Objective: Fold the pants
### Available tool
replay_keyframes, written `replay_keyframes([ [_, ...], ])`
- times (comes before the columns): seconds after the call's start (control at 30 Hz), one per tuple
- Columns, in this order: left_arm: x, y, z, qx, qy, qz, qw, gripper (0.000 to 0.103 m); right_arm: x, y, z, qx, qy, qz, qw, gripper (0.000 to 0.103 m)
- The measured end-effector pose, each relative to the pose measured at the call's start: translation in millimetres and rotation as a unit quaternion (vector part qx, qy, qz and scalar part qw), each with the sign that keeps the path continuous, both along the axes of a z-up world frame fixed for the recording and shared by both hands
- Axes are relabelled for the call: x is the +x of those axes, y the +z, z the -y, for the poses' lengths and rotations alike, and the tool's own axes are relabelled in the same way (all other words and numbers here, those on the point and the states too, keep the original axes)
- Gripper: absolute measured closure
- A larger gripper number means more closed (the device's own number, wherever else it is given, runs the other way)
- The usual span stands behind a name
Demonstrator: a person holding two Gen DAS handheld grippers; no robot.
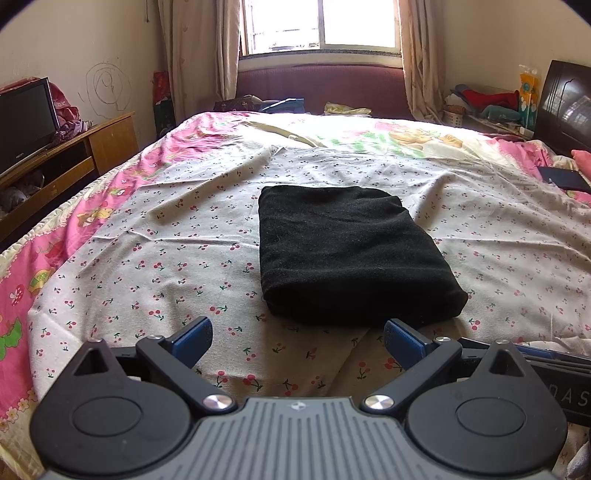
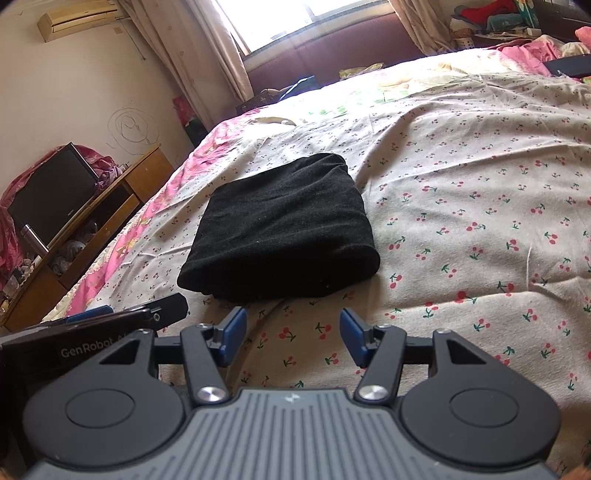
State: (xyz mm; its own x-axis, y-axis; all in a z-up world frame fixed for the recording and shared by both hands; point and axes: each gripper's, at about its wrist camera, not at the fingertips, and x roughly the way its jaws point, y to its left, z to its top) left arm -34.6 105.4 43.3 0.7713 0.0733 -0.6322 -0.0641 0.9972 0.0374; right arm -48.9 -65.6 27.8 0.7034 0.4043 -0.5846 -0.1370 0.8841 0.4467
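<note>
Left-wrist and right-wrist views of the bed. We saw the pants point(image 1: 351, 254) lying on the cherry-print sheet point(image 1: 155, 258) as a compact black rectangle, already folded, with a rounded fold along the near edge and no gripper touching it.

We found the left gripper point(image 1: 298, 341) held low over the sheet, just short of the near edge of the pants and angled down toward the bed. Its blue pads point(image 1: 194, 339) stood wide apart, with only sheet showing between them, so we read it as open and empty. In the left-wrist view the pants lay ahead and slightly to the right of its fingers.

We found the right gripper point(image 2: 293, 338) posed alike, tilted down over the sheet just before the pants point(image 2: 280, 229), which lay ahead and a little to the left in its view. Its pads point(image 2: 351, 339) were parted with bare sheet between them and gripped nothing. The left gripper's body entered the right-wrist view at the lower left, so we placed the two side by side and near each other.

Beyond the pants we noted a pink quilt point(image 1: 122, 173), a window point(image 1: 321, 26) with curtains, and at the left a TV point(image 1: 26, 122) on a wooden cabinet point(image 1: 107, 144).
</note>
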Motion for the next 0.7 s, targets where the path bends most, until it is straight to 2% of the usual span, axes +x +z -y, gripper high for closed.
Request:
replay_keyframes([
  [0.7,-1.4,0.6,-0.8,-0.001,0.003,0.005,1.0,0.0,0.7,-1.2,0.3,0.007,0.002,-0.003,1.0,0.045],
])
